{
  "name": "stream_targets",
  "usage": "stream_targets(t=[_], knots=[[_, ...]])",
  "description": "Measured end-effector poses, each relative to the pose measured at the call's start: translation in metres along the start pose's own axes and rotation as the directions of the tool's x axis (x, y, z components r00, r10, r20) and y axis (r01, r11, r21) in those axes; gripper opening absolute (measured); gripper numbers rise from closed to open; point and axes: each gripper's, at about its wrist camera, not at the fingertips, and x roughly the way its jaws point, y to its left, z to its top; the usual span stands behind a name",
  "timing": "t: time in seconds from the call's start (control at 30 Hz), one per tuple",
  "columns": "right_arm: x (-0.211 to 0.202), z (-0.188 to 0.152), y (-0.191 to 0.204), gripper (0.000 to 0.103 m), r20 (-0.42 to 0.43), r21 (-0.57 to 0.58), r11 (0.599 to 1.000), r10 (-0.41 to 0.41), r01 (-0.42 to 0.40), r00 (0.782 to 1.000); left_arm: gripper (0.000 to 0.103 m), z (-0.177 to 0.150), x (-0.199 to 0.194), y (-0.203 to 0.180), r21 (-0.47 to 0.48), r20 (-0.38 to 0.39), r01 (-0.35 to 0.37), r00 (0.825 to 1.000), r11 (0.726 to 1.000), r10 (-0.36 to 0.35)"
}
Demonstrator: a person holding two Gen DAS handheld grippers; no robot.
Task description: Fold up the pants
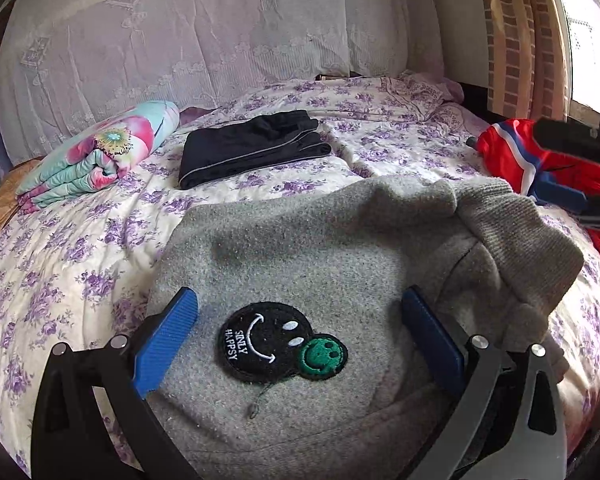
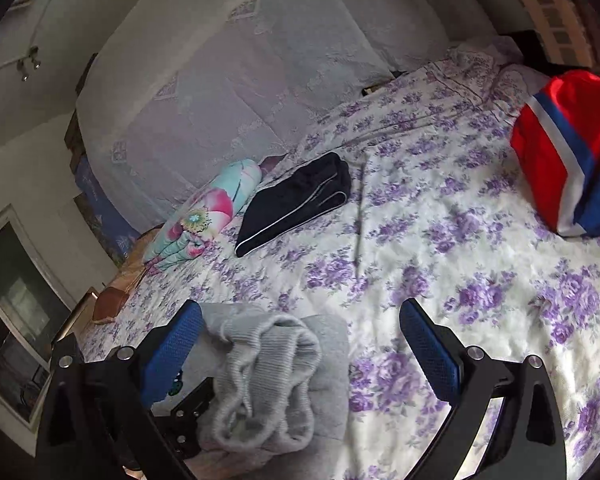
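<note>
One pair of grey pants point(image 1: 340, 248) lies folded on the bed point(image 1: 80, 248), near its front edge, with one black smiley patch point(image 1: 266, 342) and one smaller green smiley patch point(image 1: 324, 356) facing up. The ribbed waistband point(image 2: 268, 364) is bunched at the right end of the pile.

The left claw point(image 1: 300, 336) hangs over the patches with its two blue fingers point(image 1: 168, 340) spread wide, released, one on each side of the patches. The right claw point(image 2: 300, 344) is also spread and grasps nothing; its left finger point(image 2: 172, 348) sits just beside the waistband, its right finger over bare bedspread.

Further back lies one folded pair of black pants point(image 1: 252, 150) with a pale stripe. Toward the bed's left edge is one folded flowered blanket point(image 1: 100, 156). Toward the right edge sits one red garment point(image 2: 568, 148) with a white and blue stripe. One white lace cover point(image 1: 200, 32) drapes the headboard.
</note>
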Motion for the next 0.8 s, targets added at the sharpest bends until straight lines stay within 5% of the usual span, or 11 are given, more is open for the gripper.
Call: stream_targets(t=[0.1, 0.23, 0.3, 0.37, 0.47, 0.8], knots=[[0.011, -0.004, 0.028, 0.1, -0.036, -0.143, 0.989, -0.03, 0.024, 0.999, 0.099, 0.0, 0.0, 0.0, 0.0, 0.0, 0.0, 1.0, 1.0, 0.0], [0.058, -0.03, 0.016, 0.1, -0.131, -0.275, 0.942, -0.233, 0.191, 0.964, 0.099, 0.0, 0.001, 0.0, 0.005, -0.002, -0.006, 1.0, 1.0, 0.006], [0.067, -0.032, -0.022, 0.1, -0.213, -0.082, 0.995, -0.066, 0.049, 0.975, 0.099, -0.001, 0.002, -0.003, 0.022, -0.006, -0.019, 1.0, 1.0, 0.019], [0.071, -0.033, -0.04, 0.1, -0.253, 0.02, 1.0, 0.012, -0.007, 0.968, 0.099, -0.001, 0.001, -0.005, 0.033, 0.001, -0.026, 1.0, 0.999, 0.026], [0.064, -0.035, -0.03, 0.1, -0.216, -0.038, 0.999, -0.03, 0.022, 0.976, 0.099, -0.001, 0.001, -0.003, 0.026, 0.001, -0.021, 1.0, 0.999, 0.021], [0.061, -0.039, -0.035, 0.1, -0.216, 0.021, 0.999, 0.032, -0.028, 0.976, 0.099, -0.007, -0.01, 0.003, 0.02, 0.028, 0.029, 0.999, 0.999, -0.029]])
